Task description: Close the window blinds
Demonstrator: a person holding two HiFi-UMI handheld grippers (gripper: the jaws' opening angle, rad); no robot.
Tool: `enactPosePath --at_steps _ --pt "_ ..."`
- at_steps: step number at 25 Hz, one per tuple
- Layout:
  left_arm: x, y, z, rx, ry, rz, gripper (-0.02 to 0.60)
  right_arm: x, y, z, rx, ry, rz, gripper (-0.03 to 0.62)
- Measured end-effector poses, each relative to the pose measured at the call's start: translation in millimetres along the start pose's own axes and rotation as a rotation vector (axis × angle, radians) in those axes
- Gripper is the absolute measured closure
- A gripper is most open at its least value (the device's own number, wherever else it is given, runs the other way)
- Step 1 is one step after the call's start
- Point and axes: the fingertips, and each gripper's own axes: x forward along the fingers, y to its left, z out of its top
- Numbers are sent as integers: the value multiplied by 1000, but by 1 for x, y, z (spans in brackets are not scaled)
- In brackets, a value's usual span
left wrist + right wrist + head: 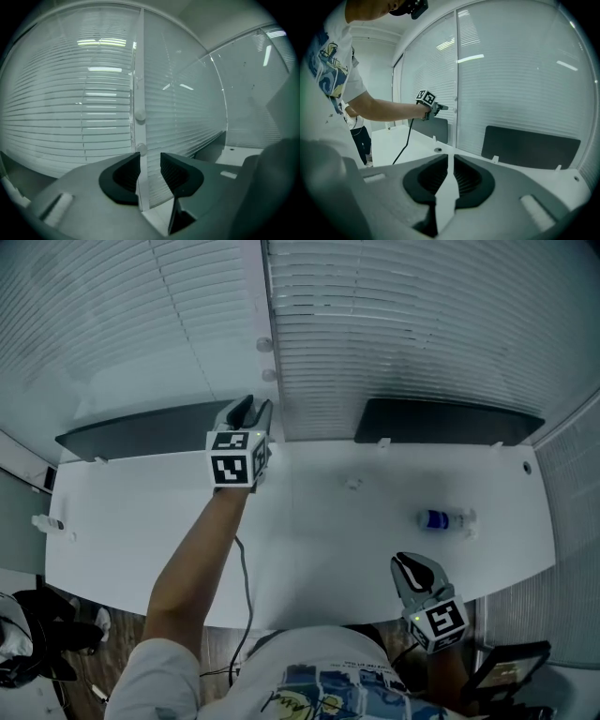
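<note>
**Left gripper open at the post between the blinds**

The white slatted window blinds (403, 324) are hanging at twelve o'clock, beyond the white tabletop (328, 531). Their thin horizontal slats are reaching down to its far edge on both sides of a white window post (261, 296). The left gripper (255, 407) is hovering at eleven o'clock with its jaws apart, the post showing between them and nothing clamped. The right gripper (414, 563) is hanging at five o'clock, its jaws drawn almost together and empty. A clear plastic bottle (444, 519) with a blue label, its print too small to read, is lying at four o'clock.
</note>
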Motion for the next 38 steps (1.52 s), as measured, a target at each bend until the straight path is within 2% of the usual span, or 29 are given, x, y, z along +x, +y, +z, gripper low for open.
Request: enactPosePath --at_steps 4,7,11,17,22,29,32,38 --pt "-54 -4 -6 8 -9 -49 461 6 22 14 -33 -28 17 565" --pt "-95 -5 -17 -17 -13 -82 487 8 38 22 -47 -39 24 565" --pt "-151 -5 -34 -25 -34 -96 562 10 59 29 -70 -53 25 565" --pt "-228 -11 -70 -15 8 -144 575 16 102 44 -112 -68 44 566" --pt "-277 -23 -80 -27 8 -204 575 15 131 50 -152 -69 52 565" --pt "-340 -38 -92 -62 -4 -282 575 2 173 50 -138 -81 66 565" --pt "-357 -42 -97 -29 -1 -292 575 -2 182 50 -143 -78 65 565" --pt "-383 -50 -107 -16 18 -328 575 -12 198 40 -127 -70 72 566"
